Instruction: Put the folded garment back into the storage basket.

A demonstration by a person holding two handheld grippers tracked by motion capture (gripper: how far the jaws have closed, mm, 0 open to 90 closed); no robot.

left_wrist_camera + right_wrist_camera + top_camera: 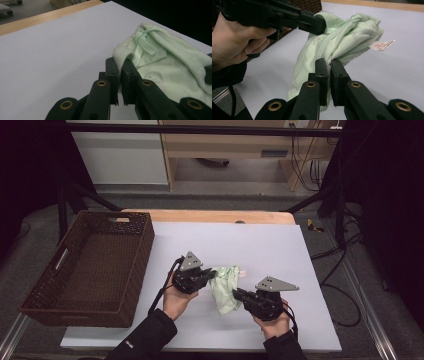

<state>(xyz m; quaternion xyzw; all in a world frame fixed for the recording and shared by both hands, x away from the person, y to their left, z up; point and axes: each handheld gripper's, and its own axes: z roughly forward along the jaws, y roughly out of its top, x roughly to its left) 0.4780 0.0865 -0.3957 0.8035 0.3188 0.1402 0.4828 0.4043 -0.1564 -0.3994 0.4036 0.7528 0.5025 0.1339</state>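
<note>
We hold 2 grippers over a white mat (pixel 260 245) on a table. Between them hangs a pale green cloth (pixel 226 287), crumpled, near the middle of the mat, its lower end draping down toward the mat.

The left gripper (pixel 214 274) is clamped on the cloth's upper left edge. In the left gripper view, a fold of the cloth (pixel 162 62) is pinched between the 2 black jaws, which stand nearly together, with a narrow hemmed band running across the fabric just beyond.

The right gripper (pixel 236 293) is clamped on the cloth's lower right side. In the right gripper view its jaws press on a bunched fold of the cloth (pixel 339 42), and a small white tag (pixel 382 45) with red print sticks out from the cloth's far side. That view also shows the left hand (pixel 234 42) gripping its tool.

A brown woven basket (pixel 135 265) sits at the mat's left edge, well apart from the cloth.
</note>
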